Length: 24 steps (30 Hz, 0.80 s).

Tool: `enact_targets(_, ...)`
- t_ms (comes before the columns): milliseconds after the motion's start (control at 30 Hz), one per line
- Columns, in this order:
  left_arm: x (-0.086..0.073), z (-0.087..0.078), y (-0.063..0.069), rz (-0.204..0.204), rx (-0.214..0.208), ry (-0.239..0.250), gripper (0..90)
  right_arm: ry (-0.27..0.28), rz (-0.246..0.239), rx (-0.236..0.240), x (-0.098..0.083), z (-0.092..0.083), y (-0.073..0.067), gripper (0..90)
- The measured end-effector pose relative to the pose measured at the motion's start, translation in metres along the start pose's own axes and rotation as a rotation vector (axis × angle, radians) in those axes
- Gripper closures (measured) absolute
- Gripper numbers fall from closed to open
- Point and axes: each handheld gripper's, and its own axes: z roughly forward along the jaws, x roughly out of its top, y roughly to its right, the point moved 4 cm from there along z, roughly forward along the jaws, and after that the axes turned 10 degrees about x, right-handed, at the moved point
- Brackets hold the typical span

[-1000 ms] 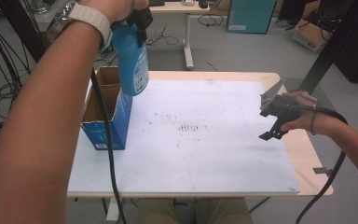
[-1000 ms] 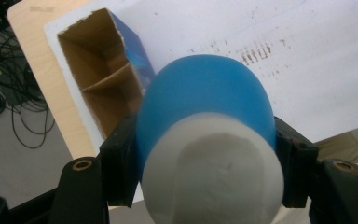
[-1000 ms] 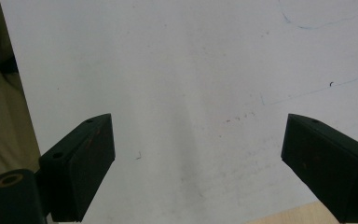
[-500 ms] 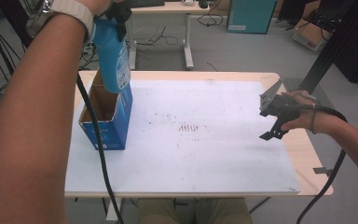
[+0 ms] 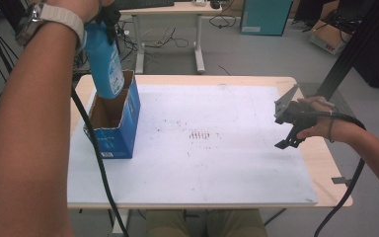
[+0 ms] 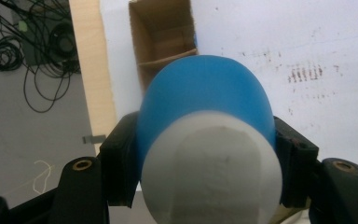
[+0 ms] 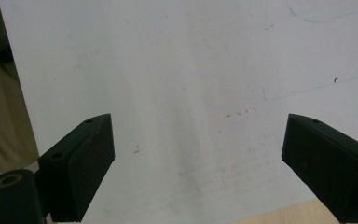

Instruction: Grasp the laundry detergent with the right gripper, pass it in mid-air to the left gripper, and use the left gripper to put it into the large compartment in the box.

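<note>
A blue bottle [image 5: 106,59] with a white label hangs upright above the open top of a blue cardboard box [image 5: 116,126] at the table's left. My left gripper [image 5: 109,19] is shut on the bottle's upper part, under the raised hand. In the left gripper view both black pads press the sides of the bottle [image 6: 205,107], held by the left gripper [image 6: 205,163]; the box [image 6: 168,42] lies below with a cardboard divider inside. My right gripper [image 5: 279,132] hovers over the table's right edge, open. Nothing lies between the jaws of the right gripper [image 7: 196,163].
A white board [image 5: 202,163] with dark scuff marks covers most of the wooden table [image 5: 325,163]. Behind the table stand another desk [image 5: 177,10] and a teal cabinet [image 5: 261,17]. Cables lie on the floor at left, and a black post [image 5: 355,44] rises at right.
My left hand has carried the bottle leftward, from beside the box's right wall to above its opening. The right gripper has stayed where it was.
</note>
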Motion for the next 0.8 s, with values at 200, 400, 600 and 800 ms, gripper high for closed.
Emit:
enact_targets(200, -0.002, 0.009, -0.009, -0.019, 0.017, -0.011, 37.6, -0.003, 0.011, -0.001, 0.000, 0.000, 0.000, 9.5)
enact_targets(400, -0.004, 0.017, -0.017, -0.040, 0.022, -0.015, 37.6, -0.004, 0.008, -0.002, 0.001, 0.001, 0.001, 9.5)
enact_targets(600, -0.008, 0.028, -0.024, -0.070, 0.023, -0.020, 37.6, -0.003, 0.013, 0.001, 0.000, 0.002, 0.002, 9.5)
enact_targets(800, -0.009, 0.037, -0.028, -0.076, 0.030, -0.023, 37.6, -0.006, 0.014, 0.001, 0.000, 0.004, 0.002, 9.5)
